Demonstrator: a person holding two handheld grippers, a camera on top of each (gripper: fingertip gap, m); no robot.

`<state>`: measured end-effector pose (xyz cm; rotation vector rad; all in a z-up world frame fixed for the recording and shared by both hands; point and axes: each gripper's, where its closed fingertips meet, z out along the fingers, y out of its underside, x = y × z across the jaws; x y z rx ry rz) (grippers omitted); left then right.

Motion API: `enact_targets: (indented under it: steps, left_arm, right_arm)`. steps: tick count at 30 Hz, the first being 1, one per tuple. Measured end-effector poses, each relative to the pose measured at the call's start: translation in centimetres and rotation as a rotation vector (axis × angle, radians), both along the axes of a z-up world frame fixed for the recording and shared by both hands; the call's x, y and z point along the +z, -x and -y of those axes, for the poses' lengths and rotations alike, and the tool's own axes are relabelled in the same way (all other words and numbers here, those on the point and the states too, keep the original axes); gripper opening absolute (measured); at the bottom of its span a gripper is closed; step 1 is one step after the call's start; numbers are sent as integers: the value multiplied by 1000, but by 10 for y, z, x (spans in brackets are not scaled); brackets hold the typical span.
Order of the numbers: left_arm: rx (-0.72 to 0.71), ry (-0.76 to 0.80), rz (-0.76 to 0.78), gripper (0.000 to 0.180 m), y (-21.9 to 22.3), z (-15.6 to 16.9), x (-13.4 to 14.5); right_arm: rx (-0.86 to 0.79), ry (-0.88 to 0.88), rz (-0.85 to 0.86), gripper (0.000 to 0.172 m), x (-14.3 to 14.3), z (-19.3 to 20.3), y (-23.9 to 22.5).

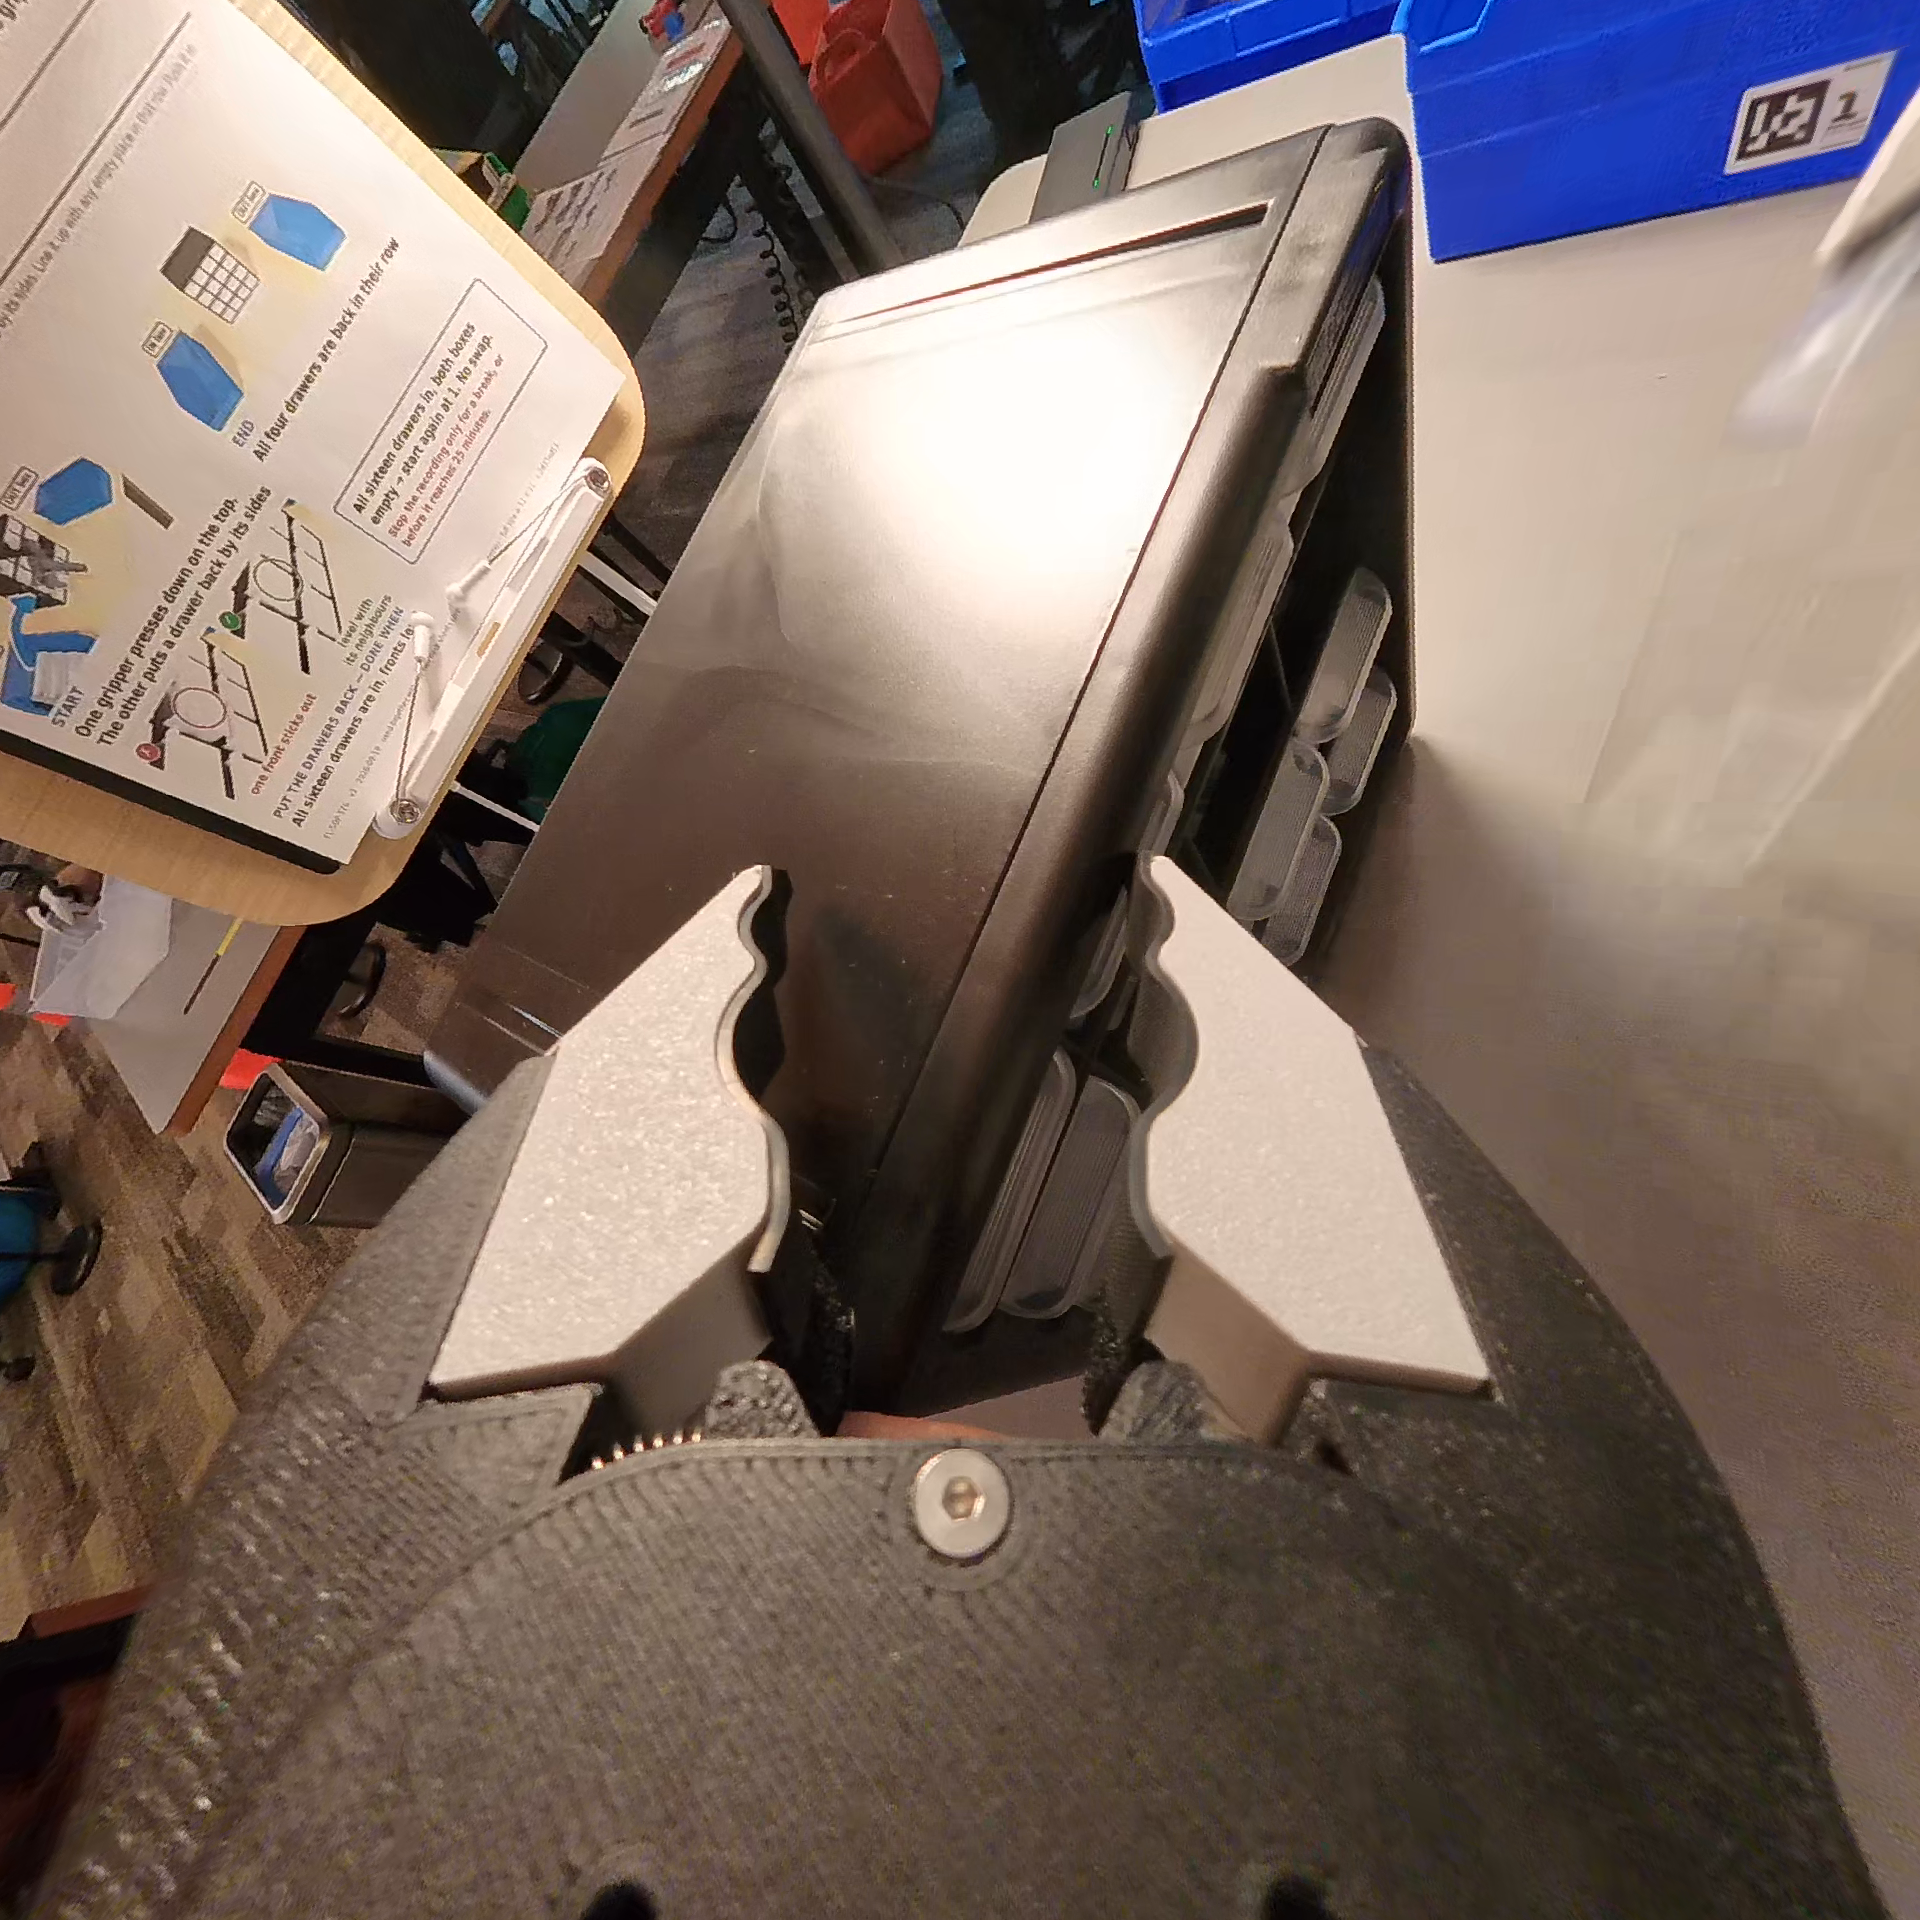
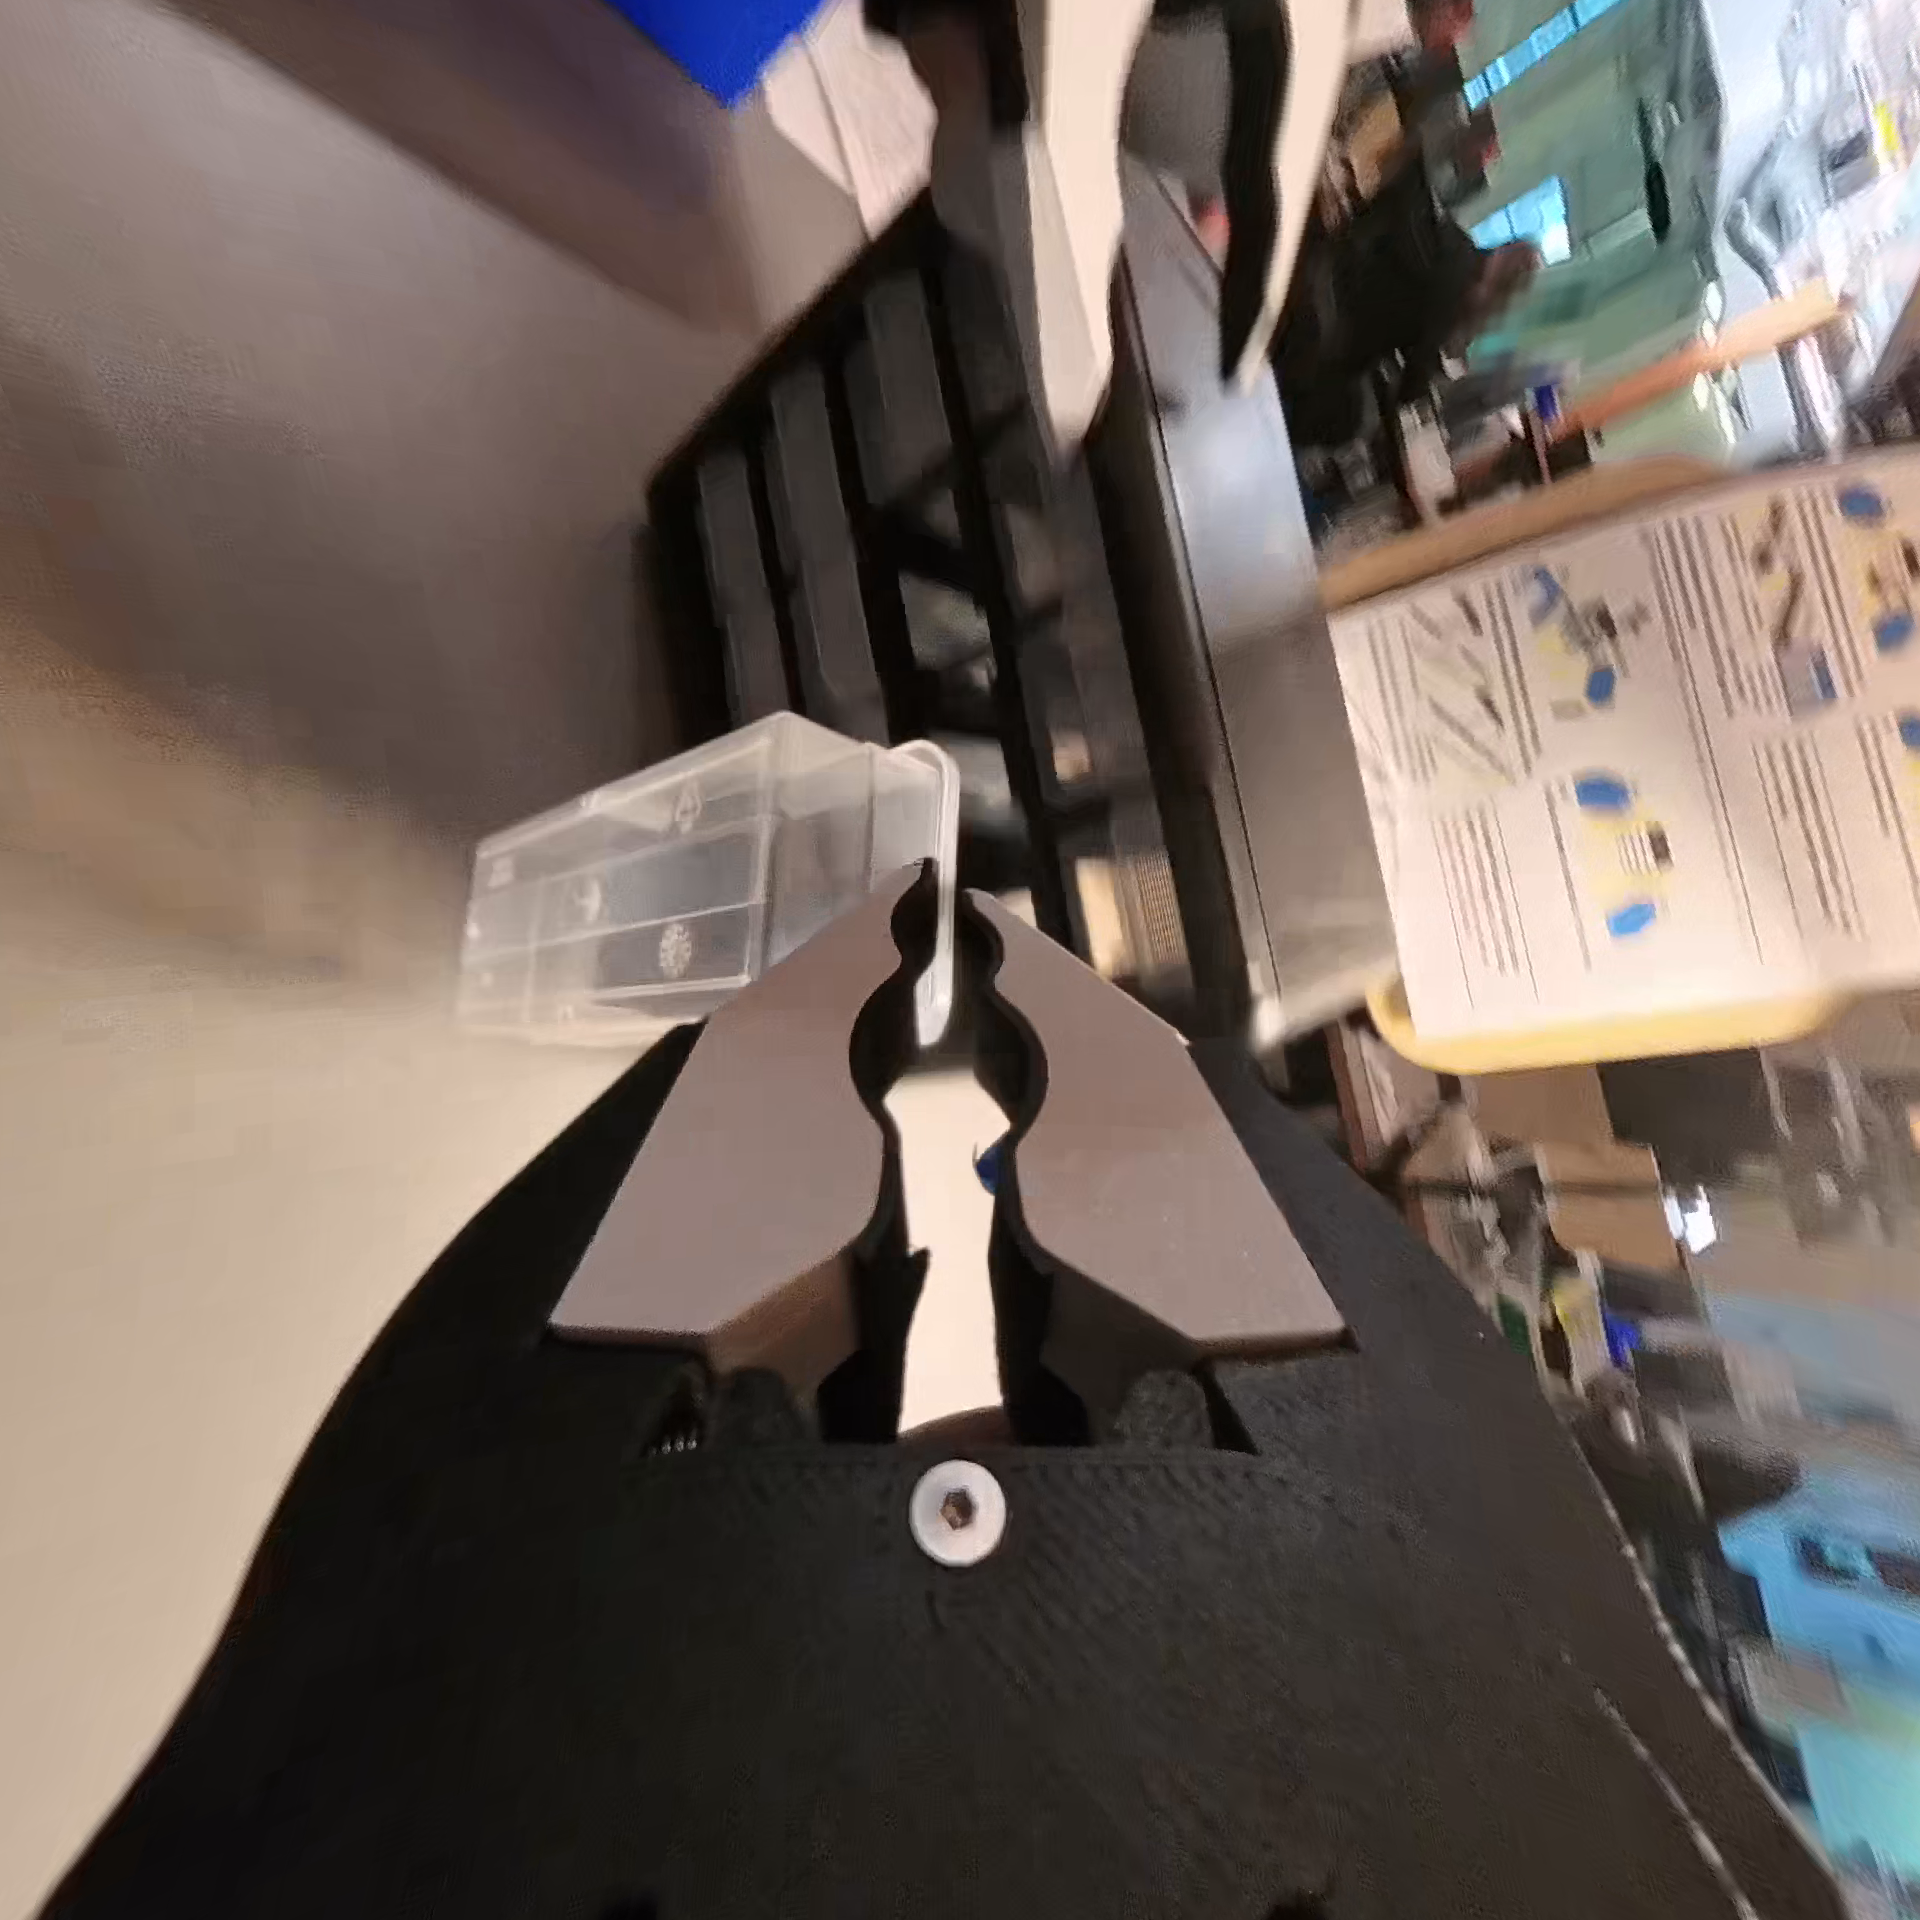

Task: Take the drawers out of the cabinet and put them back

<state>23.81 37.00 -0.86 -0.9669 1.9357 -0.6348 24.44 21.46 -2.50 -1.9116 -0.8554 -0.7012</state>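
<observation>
Two grippers, one per wrist view.

Left gripper (image 1: 961, 883): fingers spread wide, one on each side of the top front edge of one black cabinet (image 1: 935, 623); whether the pads touch it cannot be told. To the left of the fingers, one printed sheet (image 1: 260, 416) on a wooden board (image 1: 582, 312). Ahead, the cabinet top. To the right of the fingers, clear drawers in their slots (image 1: 1330, 707), stacked close; exact count cannot be told. Far ahead and right, blue bins (image 1: 1621, 135).

Right gripper (image 2: 940, 904): fingers nearly together, pinching the front lip of one clear plastic drawer (image 2: 665, 883). The drawer's body lies to the left of the fingertips, fully out of the cabinet, over the pale table (image 2: 208, 1143). Ahead, the cabinet's open black slots (image 2: 831, 540), blurred. Ahead and above, the other gripper's pale fingers over the cabinet. To the right, the same printed sheet.
</observation>
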Motion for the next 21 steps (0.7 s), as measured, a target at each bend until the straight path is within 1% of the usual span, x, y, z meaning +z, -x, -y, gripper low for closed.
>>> enact_targets:
  steps: [1, 3, 6, 8, 10, 11, 13, 17, 19, 21]
  left_arm:
    - [0, 0, 0, 68, 0, 0, 0]
    - [1, 0, 0, 68, 0, 0, 0]
    - [2, 0, 0, 69, 0, 0, 0]
    - [2, 0, 0, 69, 0, 0, 0]
    - [3, -1, 0, 69, 0, 0, 0]
    - [3, -1, 0, 69, 0, 0, 0]
    - [5, -1, 0, 69, 0, 0, 0]
    - [7, -1, 2, 69, 0, 0, 0]
    - [8, -1, 1, 69, 0, 0, 0]
    - [8, -1, 1, 70, 0, 0, 0]
  right_arm:
    - [-59, -10, 8, 4, 2, 19, -13]
    - [-195, -48, 32, 4, 18, 62, -44]
    - [-413, -122, 71, 3, 56, 135, -93]
    - [-567, -150, 125, 3, 76, 186, -124]
    - [-709, -161, 202, 2, 88, 232, -149]
    - [-771, -152, 232, 2, 88, 252, -160]
    - [-871, -97, 283, 2, 75, 283, -180]
    - [-1009, 74, 383, 3, 25, 327, -210]
    - [-1053, 135, 425, 3, 2, 340, -221]
    - [-1085, 143, 455, 3, -16, 344, -229]
